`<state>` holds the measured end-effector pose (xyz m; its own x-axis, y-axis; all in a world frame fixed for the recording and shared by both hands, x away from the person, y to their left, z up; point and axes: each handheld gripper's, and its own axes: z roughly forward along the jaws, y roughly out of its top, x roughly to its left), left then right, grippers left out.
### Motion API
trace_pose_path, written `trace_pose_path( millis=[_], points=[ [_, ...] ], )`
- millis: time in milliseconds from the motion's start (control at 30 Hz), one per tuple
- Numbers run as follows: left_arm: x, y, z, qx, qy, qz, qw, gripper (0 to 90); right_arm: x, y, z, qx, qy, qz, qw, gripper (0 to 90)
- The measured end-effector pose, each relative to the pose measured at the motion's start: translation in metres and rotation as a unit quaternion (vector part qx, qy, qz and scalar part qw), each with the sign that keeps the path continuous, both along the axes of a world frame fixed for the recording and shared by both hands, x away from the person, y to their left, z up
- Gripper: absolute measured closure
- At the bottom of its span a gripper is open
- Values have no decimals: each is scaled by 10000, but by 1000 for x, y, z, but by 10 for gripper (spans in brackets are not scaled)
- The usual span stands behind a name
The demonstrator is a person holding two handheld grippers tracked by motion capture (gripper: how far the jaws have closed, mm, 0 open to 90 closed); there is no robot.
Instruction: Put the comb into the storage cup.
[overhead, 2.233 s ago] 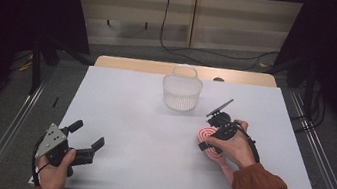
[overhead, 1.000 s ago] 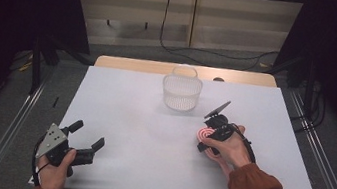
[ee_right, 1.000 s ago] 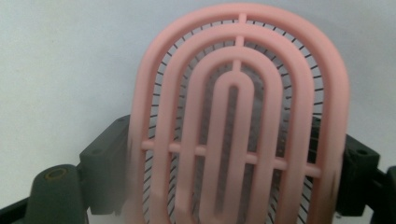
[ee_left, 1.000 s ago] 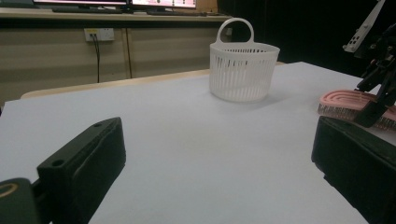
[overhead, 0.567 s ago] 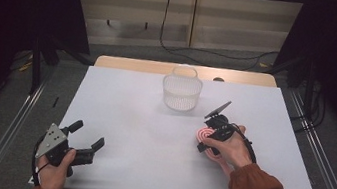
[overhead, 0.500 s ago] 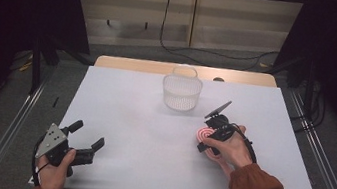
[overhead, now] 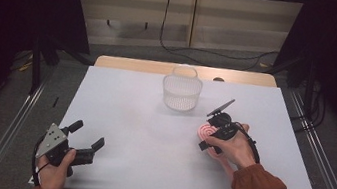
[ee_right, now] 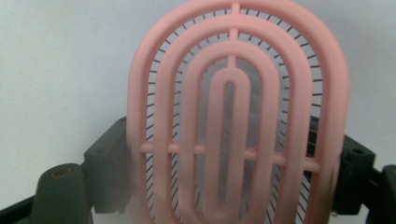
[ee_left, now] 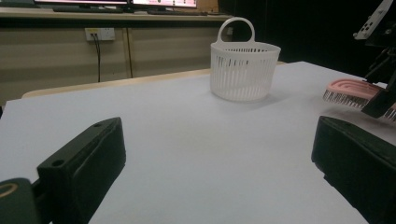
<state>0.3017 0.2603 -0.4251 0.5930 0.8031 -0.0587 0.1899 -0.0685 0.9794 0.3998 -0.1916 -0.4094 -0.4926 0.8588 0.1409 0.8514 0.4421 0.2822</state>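
Pink hairbrush [ee_right: 238, 116] sits clamped in the right tongs [overhead: 211, 134], just beside the white basket [overhead: 182, 87]: the grasp step looks done. Next likely calls for lifting it over the basket's rim; the left tongs [overhead: 86, 138] rest apart, far from the basket.

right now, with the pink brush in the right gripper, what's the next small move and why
Probably lift the pink brush off the table: the right gripper has just closed on its sides, and the white basket stands open just beyond.
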Motion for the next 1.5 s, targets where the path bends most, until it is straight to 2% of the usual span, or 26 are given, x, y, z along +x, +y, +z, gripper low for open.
trace_pose_path(
  millis=[100,200,567,733,933,1500],
  points=[
    [0,0,0,10,1,-2,10000,30,-1,0,4,32,-87,19,10000,196],
    [0,0,0,18,3,0,10000,30,-2,2,6,30,-81,83,9999,196],
    [0,1,0,14,-7,-11,10000,30,5,8,-9,-78,135,153,9998,197],
    [0,1,0,20,-3,-13,10000,30,1,5,1,23,-123,139,9998,197],
    [0,0,0,17,2,-6,10000,30,-4,-4,12,151,-294,64,9994,198],
    [0,0,0,17,-2,-3,10000,30,-14,-11,20,375,-533,11,9979,198]
  ],
)
